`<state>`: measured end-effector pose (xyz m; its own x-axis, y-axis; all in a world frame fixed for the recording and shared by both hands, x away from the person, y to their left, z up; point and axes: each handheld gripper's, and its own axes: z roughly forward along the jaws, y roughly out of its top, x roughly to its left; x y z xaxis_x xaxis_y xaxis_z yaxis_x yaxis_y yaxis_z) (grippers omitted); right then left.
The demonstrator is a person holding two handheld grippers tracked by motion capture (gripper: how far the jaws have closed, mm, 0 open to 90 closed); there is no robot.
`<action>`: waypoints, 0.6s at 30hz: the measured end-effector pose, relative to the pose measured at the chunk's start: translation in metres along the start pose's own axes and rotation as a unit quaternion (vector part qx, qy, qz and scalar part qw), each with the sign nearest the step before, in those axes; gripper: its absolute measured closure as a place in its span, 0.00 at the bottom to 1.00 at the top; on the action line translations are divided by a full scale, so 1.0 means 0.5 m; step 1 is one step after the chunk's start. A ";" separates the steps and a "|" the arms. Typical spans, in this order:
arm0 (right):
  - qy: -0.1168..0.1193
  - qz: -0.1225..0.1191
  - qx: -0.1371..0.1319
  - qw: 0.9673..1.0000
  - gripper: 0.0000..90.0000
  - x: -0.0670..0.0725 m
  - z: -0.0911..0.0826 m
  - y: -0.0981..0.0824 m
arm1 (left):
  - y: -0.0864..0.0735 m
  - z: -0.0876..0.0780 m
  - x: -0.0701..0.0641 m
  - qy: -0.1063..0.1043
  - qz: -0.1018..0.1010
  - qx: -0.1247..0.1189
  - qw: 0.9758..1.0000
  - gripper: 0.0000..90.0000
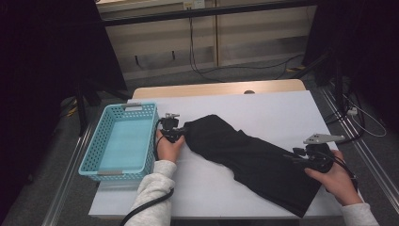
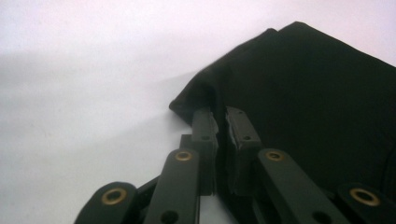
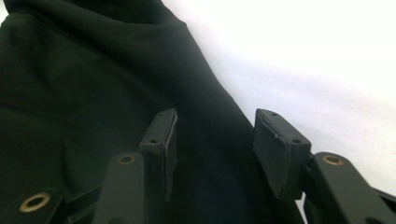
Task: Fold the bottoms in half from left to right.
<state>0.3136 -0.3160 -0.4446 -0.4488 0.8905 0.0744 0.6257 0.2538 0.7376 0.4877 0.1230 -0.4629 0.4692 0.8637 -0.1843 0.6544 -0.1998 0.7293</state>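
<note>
Two claws work one dark garment (image 1: pixel 249 157), a black cloth lying slantwise across the white surface (image 1: pixel 263 108), from beside the turquoise basket (image 1: pixel 123 141) at the left edge down toward the near right corner. The left claw (image 1: pixel 181 130) sits at the cloth's upper left end; in the left gripper view its jaws stand pressed together with a fold of the black edge (image 2: pixel 223 135) pinched between the pads. The right claw (image 1: pixel 301 157) is at the cloth's right side near the right edge of the surface; in the right gripper view its jaws stand spread, the fabric (image 3: pixel 93 93) lying under and between them with the pads not pressing on it.

The cloth looks soft, limp and light: it creases and bunches where it lies, and would likely sag and drape the moment it is lifted, with nothing stiff to keep its shape. It should not slip much against the padded jaws, nor is it fragile. The sound places to take hold seem to be the hems and corners, where layers double up; a pinch in the flat middle would probably gather only one layer and leave the rest trailing on the surface.
</note>
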 end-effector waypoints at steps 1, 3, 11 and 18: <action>0.002 -0.002 -0.001 1.000 0.56 0.001 0.000 0.000 | 0.006 0.001 0.002 0.002 -0.006 -0.002 1.000 0.94; 0.002 -0.004 -0.001 1.000 0.56 0.004 -0.001 0.000 | 0.013 -0.002 0.010 0.005 -0.009 -0.008 1.000 0.94; -0.004 -0.002 -0.010 1.000 0.55 0.003 -0.022 -0.003 | 0.039 -0.023 0.037 0.027 -0.030 -0.047 0.998 0.95; -0.014 0.010 0.003 1.000 0.74 -0.009 -0.038 -0.019 | 0.033 -0.028 0.042 0.034 -0.030 -0.043 0.998 0.95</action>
<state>0.2978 -0.3296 -0.4391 -0.4182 0.9055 0.0715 0.6390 0.2373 0.7317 0.5003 0.1444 -0.4455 0.3874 0.9026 -0.1875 0.6258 -0.1082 0.7724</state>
